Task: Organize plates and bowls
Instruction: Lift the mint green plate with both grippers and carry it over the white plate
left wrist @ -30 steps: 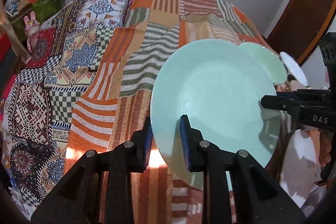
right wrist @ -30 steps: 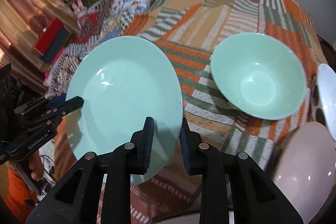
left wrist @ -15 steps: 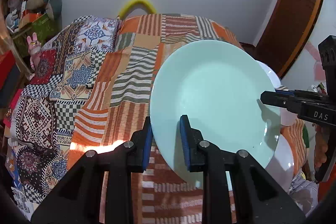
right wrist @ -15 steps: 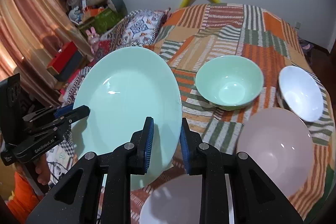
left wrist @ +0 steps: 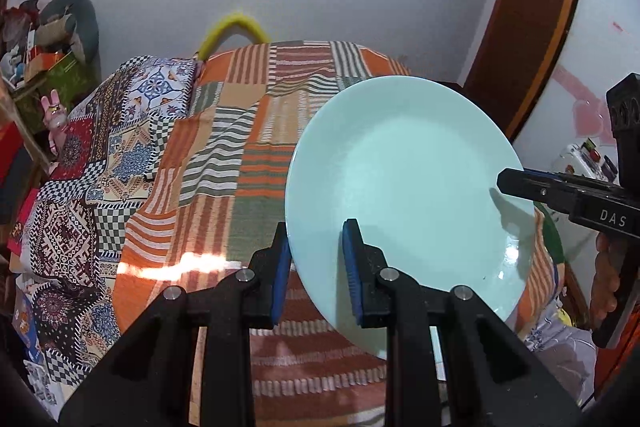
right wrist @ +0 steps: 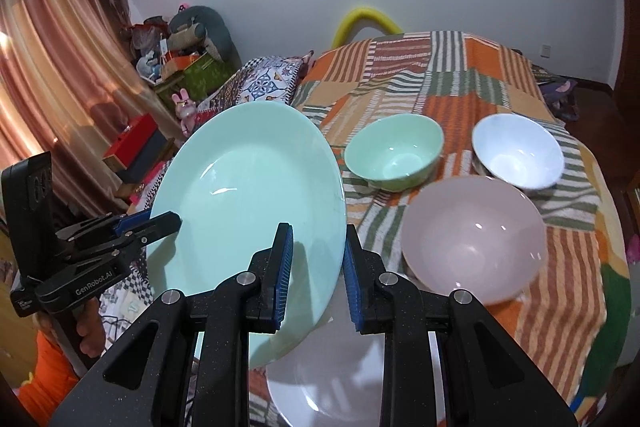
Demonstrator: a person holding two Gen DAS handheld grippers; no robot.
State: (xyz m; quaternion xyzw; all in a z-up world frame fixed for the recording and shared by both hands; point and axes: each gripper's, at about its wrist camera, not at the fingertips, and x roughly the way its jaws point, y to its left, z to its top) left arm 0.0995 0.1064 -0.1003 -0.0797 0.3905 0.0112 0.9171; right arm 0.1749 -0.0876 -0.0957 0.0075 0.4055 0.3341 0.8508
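A large mint-green plate (left wrist: 408, 195) is held in the air above the bed, tilted; it also shows in the right wrist view (right wrist: 248, 219). My left gripper (left wrist: 316, 259) is shut on the plate's left rim. My right gripper (right wrist: 318, 267) is shut on its opposite rim. Each gripper appears in the other's view, the right one (left wrist: 516, 183) and the left one (right wrist: 160, 223). On the bedspread lie a green bowl (right wrist: 394, 153), a white bowl (right wrist: 518, 151) and a pink bowl (right wrist: 474, 239). A white plate (right wrist: 336, 379) lies below the right gripper.
The bed carries a striped patchwork spread (left wrist: 248, 163). A patterned quilt (left wrist: 100, 163) covers its left side. Toys and boxes (right wrist: 180, 55) pile up by the curtain (right wrist: 48, 75). A wooden door (left wrist: 528, 19) stands at the right.
Both grippers have lifted the mint-green plate up and back from the bed. The view now takes in more wall, and the bowls look farther away.
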